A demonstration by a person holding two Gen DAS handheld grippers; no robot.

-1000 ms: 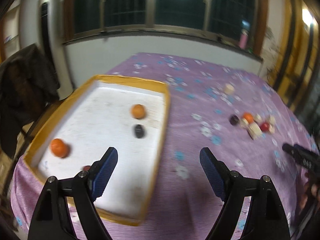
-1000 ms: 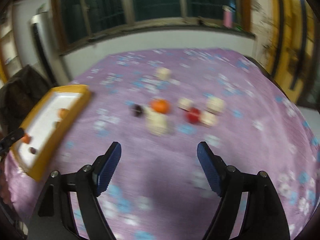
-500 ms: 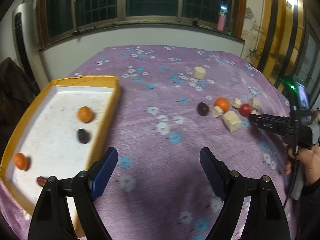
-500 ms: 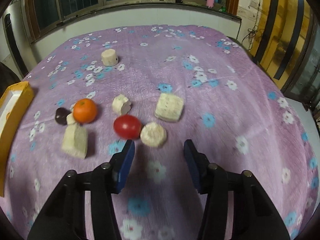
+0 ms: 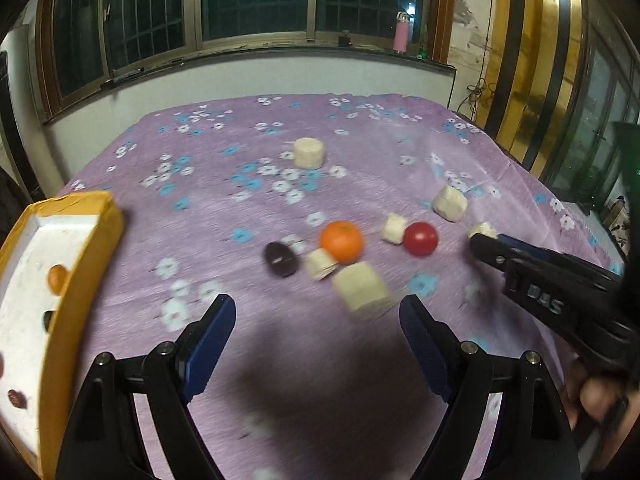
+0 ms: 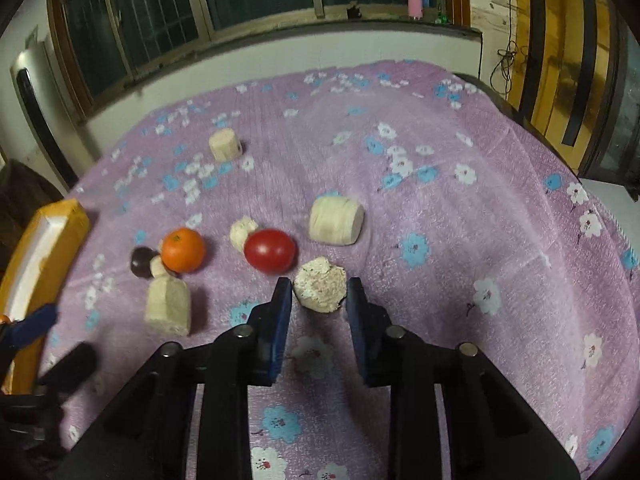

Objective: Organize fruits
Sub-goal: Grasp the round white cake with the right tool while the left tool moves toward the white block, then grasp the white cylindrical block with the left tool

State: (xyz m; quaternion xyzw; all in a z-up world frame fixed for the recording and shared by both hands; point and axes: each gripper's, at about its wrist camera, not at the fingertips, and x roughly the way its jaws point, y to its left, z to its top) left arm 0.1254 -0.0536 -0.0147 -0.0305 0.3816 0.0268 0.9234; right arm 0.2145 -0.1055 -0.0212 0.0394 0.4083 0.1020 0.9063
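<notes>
On the purple flowered cloth lie an orange (image 6: 183, 250), a red tomato (image 6: 269, 251), a dark plum (image 6: 141, 263) and several pale cream chunks. My right gripper (image 6: 319, 300) stands around one pale chunk (image 6: 320, 289), jaws narrowed to it but with small gaps showing. In the left wrist view it (image 5: 486, 240) reaches in from the right, past the tomato (image 5: 420, 239). My left gripper (image 5: 316, 328) is open and empty, hovering short of the orange (image 5: 341, 241), plum (image 5: 281, 259) and a large chunk (image 5: 362, 291). The yellow-rimmed white tray (image 5: 86, 240) sits at left.
The tray holds an orange (image 5: 57, 278) and several small dark fruits (image 5: 17, 399). A pale cylinder (image 5: 308, 153) lies far back on the cloth. A window sill with a pink bottle (image 5: 401, 37) runs behind. The table edge drops off at right.
My left gripper has swung right from the tray toward the fruit cluster. My right gripper has moved forward, narrowed and come around a pale chunk.
</notes>
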